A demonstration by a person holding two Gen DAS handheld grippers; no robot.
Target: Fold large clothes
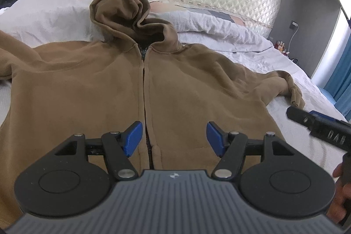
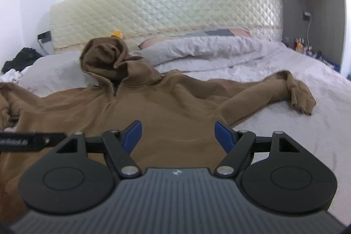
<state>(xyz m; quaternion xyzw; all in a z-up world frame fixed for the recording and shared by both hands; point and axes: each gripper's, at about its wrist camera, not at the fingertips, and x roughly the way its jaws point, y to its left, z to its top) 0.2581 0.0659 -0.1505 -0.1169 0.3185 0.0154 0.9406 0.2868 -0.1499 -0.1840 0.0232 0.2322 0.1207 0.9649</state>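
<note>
The brown hoodie [image 1: 87,84] lies flat on the bed [image 2: 307,124], zipper up, just ahead of both grippers. The left gripper [image 1: 174,138] has its fingers spread, holding nothing. The right gripper [image 2: 177,137] is spread too, above the hoodie.

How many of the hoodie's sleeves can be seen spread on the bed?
2. One sleeve stretches right across the bed, cuff folded. The other sleeve runs off the left edge, only partly visible, its cuff hidden. Both belong to the hoodie.
</note>
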